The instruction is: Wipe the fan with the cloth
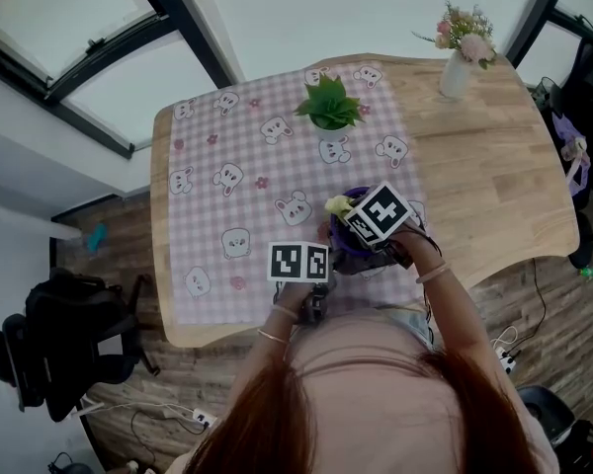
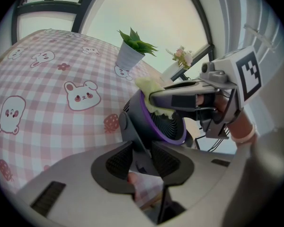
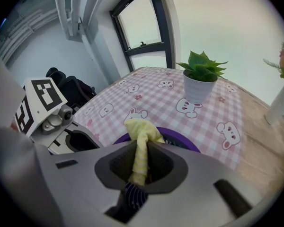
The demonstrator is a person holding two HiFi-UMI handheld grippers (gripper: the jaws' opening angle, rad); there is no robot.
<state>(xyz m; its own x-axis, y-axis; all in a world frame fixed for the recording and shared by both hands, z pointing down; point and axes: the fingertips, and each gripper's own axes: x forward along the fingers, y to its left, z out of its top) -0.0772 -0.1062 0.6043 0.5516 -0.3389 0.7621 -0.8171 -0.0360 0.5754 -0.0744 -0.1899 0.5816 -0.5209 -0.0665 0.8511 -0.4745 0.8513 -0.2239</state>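
Home room: wooden table [image 1: 494, 176], bunny tablecloth [image 1: 239, 161], potted plant [image 1: 329, 105], flower vase [image 1: 456, 75].

The wooden counter [image 1: 494, 176] carries a pink checked bunny-print tablecloth [image 1: 227, 176] over its left half. A potted plant [image 1: 329, 105] and purple fan [image 1: 351, 240] stand on it; a flower vase [image 1: 457, 72] stands upper right.

Wooden table [image 1: 494, 166]; pink checked tablecloth [image 1: 247, 156]; black-framed windows [image 1: 40, 18]; plank floor [image 1: 573, 334].

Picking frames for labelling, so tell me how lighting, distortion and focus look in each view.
Head view: even daylight, sharp, no hard shadows on the table. Left gripper view: strong fisheye, dark corners, window washed out behind the fan, close foreground soft. Right gripper view: same fisheye, cloth sharp.
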